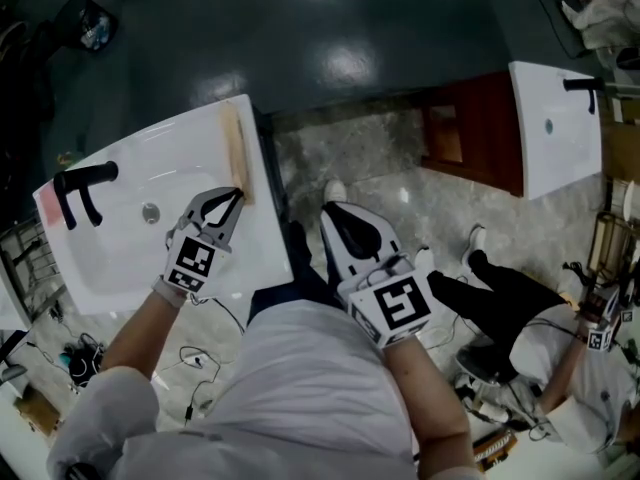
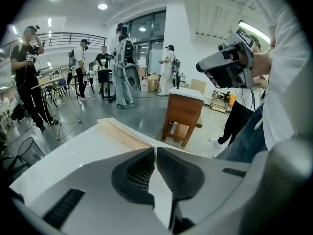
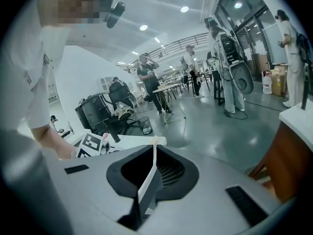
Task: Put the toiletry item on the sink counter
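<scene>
Pointing down at the white sink [image 1: 120,258], the left gripper [image 1: 236,196] has its jaws pressed together on nothing, their tips right at the near end of the toiletry item [image 1: 234,148], a long pale tan strip lying along the sink's right rim; whether they touch it I cannot tell. Off past that rim, over the stone floor [image 1: 380,158], the right gripper [image 1: 332,213] is likewise pinched closed and empty. Both grippers' cubes bear black-and-white square markers; a black faucet [image 1: 85,183] stands at the basin's far left.
</scene>
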`<state>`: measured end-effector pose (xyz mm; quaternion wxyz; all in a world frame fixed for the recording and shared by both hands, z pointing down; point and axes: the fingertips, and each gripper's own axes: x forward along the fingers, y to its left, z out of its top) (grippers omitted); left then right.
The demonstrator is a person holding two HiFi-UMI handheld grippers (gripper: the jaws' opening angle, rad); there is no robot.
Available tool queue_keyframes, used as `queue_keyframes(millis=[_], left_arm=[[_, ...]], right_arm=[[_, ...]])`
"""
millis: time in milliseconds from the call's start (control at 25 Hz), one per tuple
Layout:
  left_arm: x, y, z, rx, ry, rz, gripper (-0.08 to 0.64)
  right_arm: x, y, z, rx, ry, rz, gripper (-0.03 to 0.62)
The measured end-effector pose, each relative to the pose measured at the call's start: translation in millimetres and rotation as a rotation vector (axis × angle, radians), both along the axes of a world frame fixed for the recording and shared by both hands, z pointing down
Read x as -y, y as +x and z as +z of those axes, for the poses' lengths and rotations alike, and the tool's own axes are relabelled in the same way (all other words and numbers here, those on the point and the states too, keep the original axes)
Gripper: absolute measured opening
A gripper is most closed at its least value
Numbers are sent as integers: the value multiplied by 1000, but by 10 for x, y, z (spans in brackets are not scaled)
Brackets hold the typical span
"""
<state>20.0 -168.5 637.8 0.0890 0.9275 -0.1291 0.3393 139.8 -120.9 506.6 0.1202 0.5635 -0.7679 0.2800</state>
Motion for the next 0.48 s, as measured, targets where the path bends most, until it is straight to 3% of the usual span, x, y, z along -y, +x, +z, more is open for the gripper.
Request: queue_keyframes(millis=[240, 480], left_arm=[[-10, -52, 60, 16, 8, -5, 41], [-49, -84, 94, 20, 7, -24, 107]], right_arm=[[-72, -66, 12, 1, -8, -9, 31], [-174, -84, -4, -6, -10, -13, 30]])
